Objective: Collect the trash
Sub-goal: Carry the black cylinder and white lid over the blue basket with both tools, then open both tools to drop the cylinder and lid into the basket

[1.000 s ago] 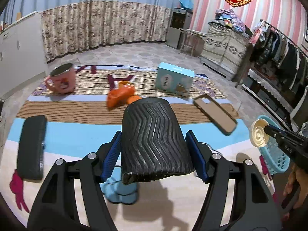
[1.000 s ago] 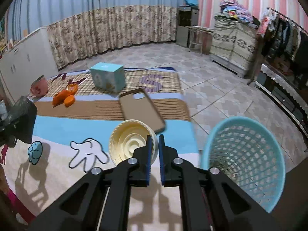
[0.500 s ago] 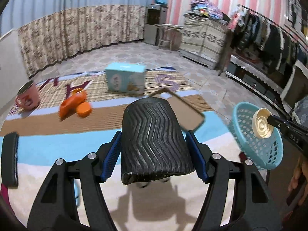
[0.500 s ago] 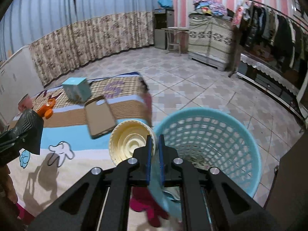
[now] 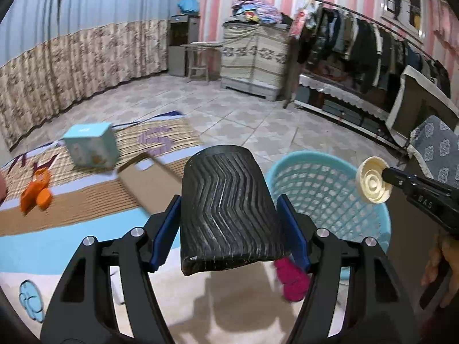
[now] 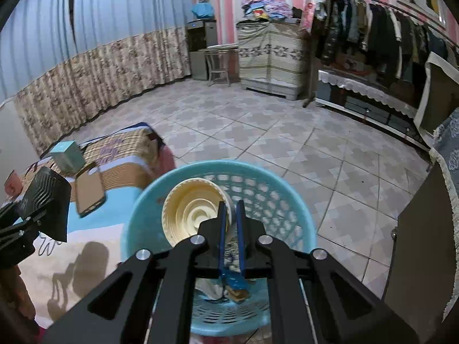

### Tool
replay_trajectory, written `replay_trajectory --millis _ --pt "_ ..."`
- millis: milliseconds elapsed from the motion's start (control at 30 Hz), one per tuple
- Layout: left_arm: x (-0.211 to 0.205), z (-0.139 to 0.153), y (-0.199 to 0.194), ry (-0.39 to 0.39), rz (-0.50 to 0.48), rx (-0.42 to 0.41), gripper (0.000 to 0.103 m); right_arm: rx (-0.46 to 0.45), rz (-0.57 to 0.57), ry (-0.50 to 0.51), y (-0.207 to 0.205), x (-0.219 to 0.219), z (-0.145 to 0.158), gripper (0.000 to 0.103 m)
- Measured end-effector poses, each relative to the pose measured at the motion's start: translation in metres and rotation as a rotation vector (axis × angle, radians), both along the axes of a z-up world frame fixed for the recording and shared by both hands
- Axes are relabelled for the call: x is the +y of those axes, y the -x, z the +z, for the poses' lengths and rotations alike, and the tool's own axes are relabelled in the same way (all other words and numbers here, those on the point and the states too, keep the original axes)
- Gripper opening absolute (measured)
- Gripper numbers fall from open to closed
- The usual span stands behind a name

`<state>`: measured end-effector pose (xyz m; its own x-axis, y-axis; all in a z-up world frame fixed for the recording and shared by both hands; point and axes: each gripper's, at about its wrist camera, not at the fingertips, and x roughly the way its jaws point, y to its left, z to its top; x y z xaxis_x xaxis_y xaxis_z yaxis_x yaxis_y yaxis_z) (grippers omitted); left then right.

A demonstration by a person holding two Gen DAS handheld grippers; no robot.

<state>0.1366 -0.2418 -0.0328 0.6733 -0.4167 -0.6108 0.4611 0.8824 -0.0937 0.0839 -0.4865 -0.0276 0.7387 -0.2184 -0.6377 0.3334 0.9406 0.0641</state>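
Note:
My left gripper [image 5: 229,215] is shut on a black ribbed rubber piece [image 5: 226,206] and holds it above the mat, left of the light blue mesh basket [image 5: 324,189]. My right gripper [image 6: 231,209] is shut on the rim of a cream paper bowl [image 6: 192,212] and holds it over the mouth of the basket [image 6: 281,197]. The bowl also shows in the left wrist view [image 5: 373,180], above the basket's right rim. Some trash lies at the basket's bottom [image 6: 235,289].
On the patterned mat [image 5: 86,215] lie a brown phone case [image 5: 152,183], a light blue box [image 5: 91,149] and an orange toy [image 5: 36,195]. A pink mug [image 6: 13,185] sits at the far left. A clothes rack [image 5: 373,43] and cabinet [image 5: 255,60] stand beyond the tiled floor.
Both grippers have swung to the right. The bowl has moved from beside the basket to over its opening. The black piece has come closer to the basket.

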Motion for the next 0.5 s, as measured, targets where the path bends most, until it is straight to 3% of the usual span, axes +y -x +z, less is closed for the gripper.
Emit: replay_trajectory --millis 500 --pt "-0.087 -0.015 -0.002 -0.04 -0.112 -0.06 0.066 -0.009 -0.062 -0.027 0.006 -0.033 -0.022 0.007"
